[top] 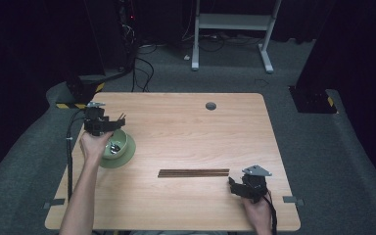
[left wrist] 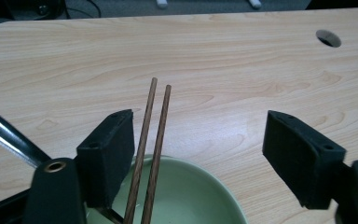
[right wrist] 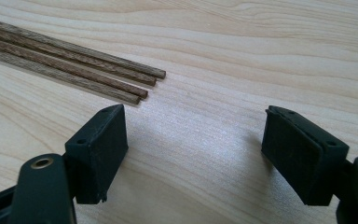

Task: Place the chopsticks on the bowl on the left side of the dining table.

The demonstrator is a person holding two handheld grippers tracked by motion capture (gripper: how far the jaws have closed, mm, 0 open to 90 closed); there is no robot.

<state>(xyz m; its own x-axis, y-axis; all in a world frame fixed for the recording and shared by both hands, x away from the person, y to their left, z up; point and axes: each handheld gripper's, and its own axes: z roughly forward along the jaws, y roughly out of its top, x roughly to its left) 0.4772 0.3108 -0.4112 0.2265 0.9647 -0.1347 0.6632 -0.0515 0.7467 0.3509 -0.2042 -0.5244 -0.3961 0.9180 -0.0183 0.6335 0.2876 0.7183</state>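
Chopsticks go into the green bowl, and more wait on the table.

Near the left edge of the table, your left gripper stands over the green bowl with its jaws released; two chopsticks lean inside the bowl, close to one pad but not pressed. A metal utensil lies there too. Toward the front right corner, the other chopsticks lie side by side, and your right gripper waits just beside their end, jaws wide and grasping nothing. These sticks are probably light, stiff and smooth, so they can roll or slip. Take them near the middle, across their length, and clench firmly.
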